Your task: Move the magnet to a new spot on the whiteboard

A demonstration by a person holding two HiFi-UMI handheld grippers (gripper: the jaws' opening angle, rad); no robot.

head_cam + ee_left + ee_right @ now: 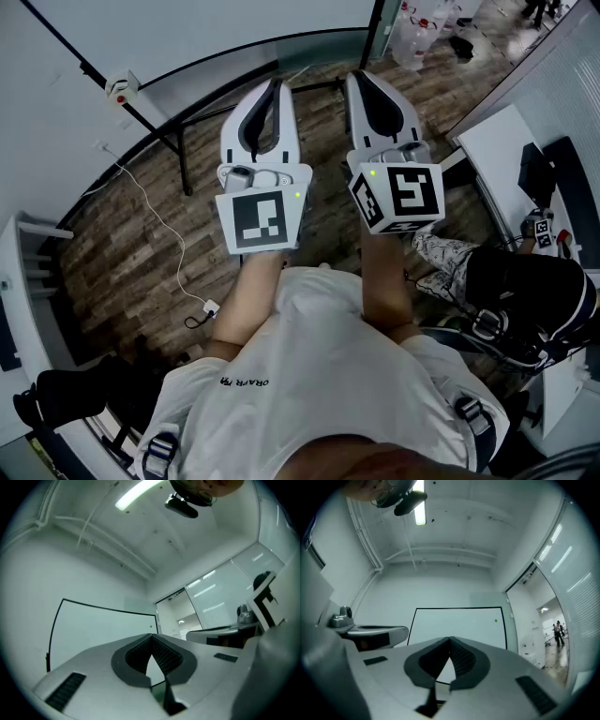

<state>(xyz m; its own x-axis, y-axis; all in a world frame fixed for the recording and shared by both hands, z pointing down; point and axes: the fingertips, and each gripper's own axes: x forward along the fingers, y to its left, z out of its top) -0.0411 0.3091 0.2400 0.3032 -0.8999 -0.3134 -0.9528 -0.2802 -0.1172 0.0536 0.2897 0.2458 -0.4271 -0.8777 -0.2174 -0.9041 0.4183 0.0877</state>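
- Wood-plank floor (pixel 122 244) and pale walls; we stand facing a black-framed whiteboard (pixel 459 625) on the far wall, well apart from both tools.
- Magnet (pixel 496 619): a small green dot near the board's upper right corner. We also catch it in the left gripper view (pixel 150 626), close to the board's right edge.
- Left gripper (pixel 151 637): clenched, ribbed pads meeting at the tips, nothing between them.
- Right gripper (pixel 450 640): also clenched and empty, only the board showing through the gap below the tips.
- In the head view both tools are held out side by side ahead of the body, tilted slightly upward and aimed toward the board.
- Progress, as we judge it: nothing is done so far. The magnet sits on the board untouched and neither claw is near it.
- Left to do, by our reading: walk up, spread one claw, grab the magnet, shift it to another patch of the board and let go.
- Hard to see: the magnet is too small to tell its shape or thickness, and we cannot find it in the head view.
- Left gripper view cuts off the board's lower part behind the claw body.
- A second person (pixel 525 281) at the head view's right edge is cut off by the frame; what they are doing we cannot tell.
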